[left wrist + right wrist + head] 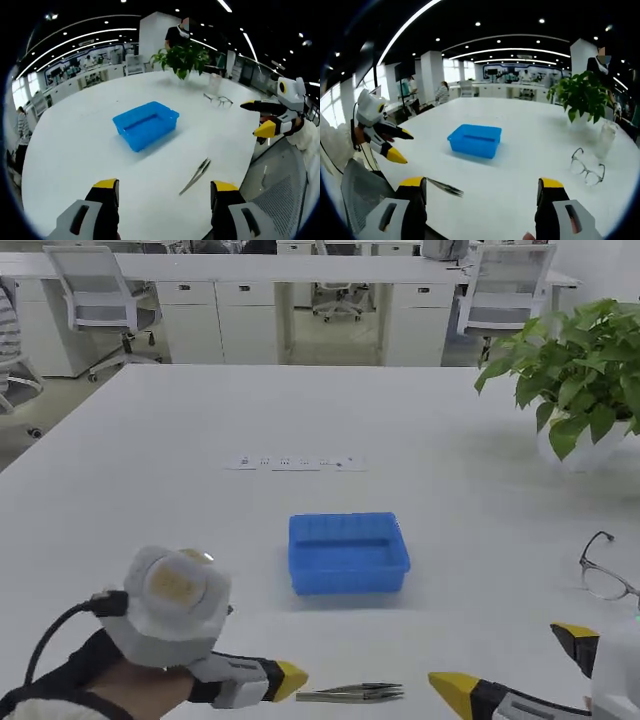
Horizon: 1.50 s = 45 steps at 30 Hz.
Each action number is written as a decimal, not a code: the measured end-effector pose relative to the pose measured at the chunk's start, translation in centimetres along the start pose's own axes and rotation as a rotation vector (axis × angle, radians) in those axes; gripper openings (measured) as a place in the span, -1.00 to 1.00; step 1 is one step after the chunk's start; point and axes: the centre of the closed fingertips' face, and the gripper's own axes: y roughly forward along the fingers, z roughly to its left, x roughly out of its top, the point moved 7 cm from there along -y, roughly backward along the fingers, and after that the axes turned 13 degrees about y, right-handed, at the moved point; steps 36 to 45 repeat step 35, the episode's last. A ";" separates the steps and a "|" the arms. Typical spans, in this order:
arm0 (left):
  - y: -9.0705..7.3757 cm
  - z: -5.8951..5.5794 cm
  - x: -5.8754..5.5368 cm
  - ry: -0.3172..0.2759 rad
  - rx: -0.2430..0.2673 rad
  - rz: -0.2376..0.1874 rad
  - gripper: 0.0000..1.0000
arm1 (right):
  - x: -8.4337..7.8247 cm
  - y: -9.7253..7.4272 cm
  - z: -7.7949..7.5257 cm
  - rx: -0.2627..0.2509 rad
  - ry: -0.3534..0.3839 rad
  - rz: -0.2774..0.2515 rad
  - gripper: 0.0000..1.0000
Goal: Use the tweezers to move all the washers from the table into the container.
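A blue container [348, 575] [150, 137] [470, 147] stands open in the middle of the white table. Metal tweezers [350, 693] [196, 176] [445, 187] lie flat near the front edge, between my two grippers. A row of small pale items [298, 462], too small to name, lies beyond the container. My left gripper [275, 678] [162, 187] is open just left of the tweezers, holding nothing. My right gripper [515, 660] [481, 184] is open to the tweezers' right, also holding nothing. Each gripper shows in the other's view: the right [256, 119], the left [400, 145].
A pair of glasses [605, 575] [218, 100] [585, 167] lies at the right. A potted plant [580, 370] [182, 57] [580, 97] stands at the back right. Office chairs and desks stand beyond the table's far edge.
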 end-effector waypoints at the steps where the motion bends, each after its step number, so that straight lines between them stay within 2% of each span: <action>1: -0.7 -0.1 0.0 -0.030 0.020 -0.029 0.60 | 0.0 0.0 0.1 -0.001 -0.003 0.000 0.85; 3: -1.7 -0.3 0.1 -0.082 0.057 -0.076 0.74 | 0.1 0.0 0.0 -0.006 -0.010 -0.006 0.89; 5: -2.3 -0.6 0.0 -0.106 0.068 -0.093 0.91 | 0.1 0.0 -0.1 -0.010 -0.003 -0.008 0.92; 6: -2.8 -0.8 -0.1 -0.119 0.090 -0.107 0.96 | 0.1 0.0 -0.2 -0.010 0.003 -0.008 0.93; 10: -3.9 -1.3 -0.7 -0.143 0.142 -0.131 0.98 | 0.1 -0.1 -0.3 -0.016 0.017 -0.014 0.95; 14: -5.0 -1.4 -1.6 -0.166 0.208 -0.147 0.98 | 0.1 -0.1 -0.3 -0.020 0.022 -0.013 0.97; 20: -6.3 -1.8 -2.4 -0.204 0.237 -0.163 0.98 | -0.1 0.0 -0.2 -0.015 0.009 0.010 0.92; 28: -6.8 -1.8 -2.6 -0.195 0.279 -0.182 0.98 | -0.3 0.1 -0.1 -0.011 0.011 0.022 0.91; 45: -6.7 -1.9 -2.6 -0.187 0.288 -0.189 0.98 | -0.3 0.1 -0.2 -0.015 0.008 0.028 0.91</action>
